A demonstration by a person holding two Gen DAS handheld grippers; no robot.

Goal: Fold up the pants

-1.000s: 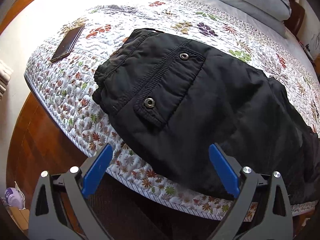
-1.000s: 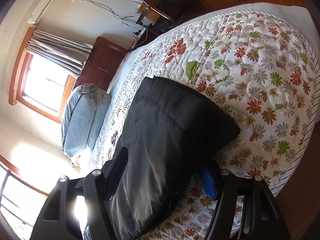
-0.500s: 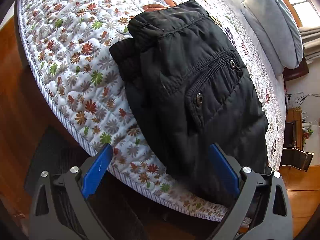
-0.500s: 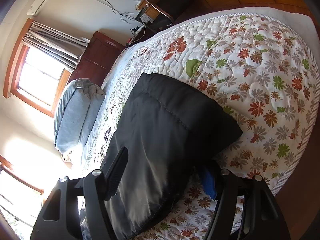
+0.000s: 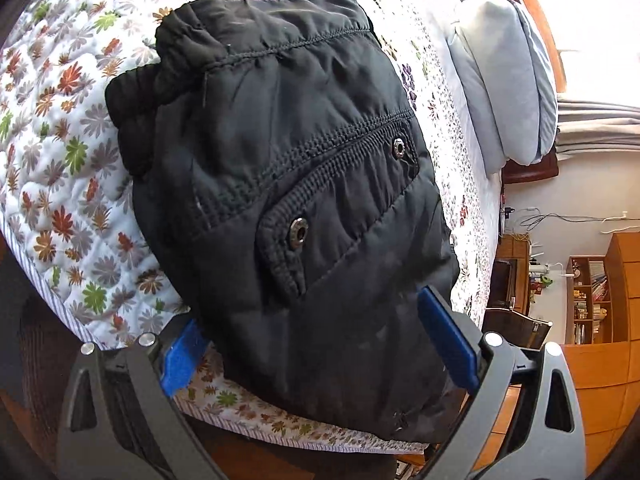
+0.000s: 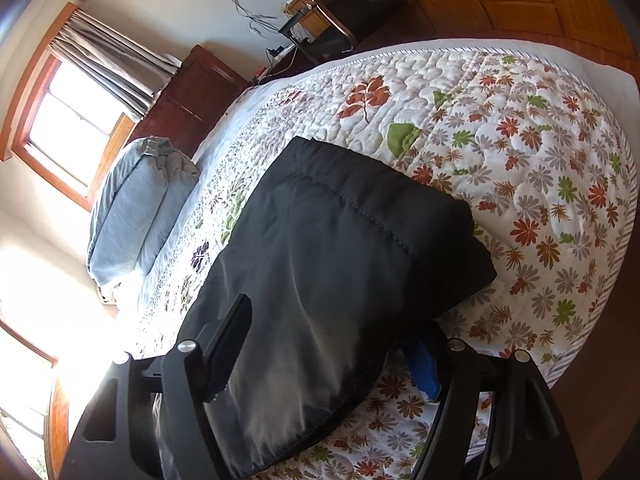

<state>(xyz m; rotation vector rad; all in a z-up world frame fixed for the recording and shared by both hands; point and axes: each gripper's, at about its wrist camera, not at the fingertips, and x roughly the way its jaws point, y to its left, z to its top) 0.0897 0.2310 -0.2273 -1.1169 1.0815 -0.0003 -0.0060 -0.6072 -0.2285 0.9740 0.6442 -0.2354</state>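
Observation:
Black padded pants [image 5: 288, 184] lie folded on a floral quilt [image 5: 60, 128] near the bed's edge. The left wrist view shows the waistband end with a snap-button pocket flap [image 5: 298, 234]. My left gripper [image 5: 316, 344] is open, its blue pads on either side of the pants' near edge, one pad under the fabric. The right wrist view shows the other folded end of the pants [image 6: 340, 248]. My right gripper [image 6: 328, 356] is open and straddles that end, its blue pad [image 6: 426, 364] low beside the fabric.
Blue-grey pillows [image 5: 504, 80] lie at the head of the bed, also in the right wrist view [image 6: 132, 208]. The quilt's striped edge [image 5: 280, 430] drops to a wooden floor. A desk and bookshelf [image 5: 592, 300] stand beyond. A window [image 6: 68, 120] is behind the pillows.
My left gripper swung round and moved in, so the pants' near edge now lies between its pads. The right gripper stayed around the other end, shifting only slightly.

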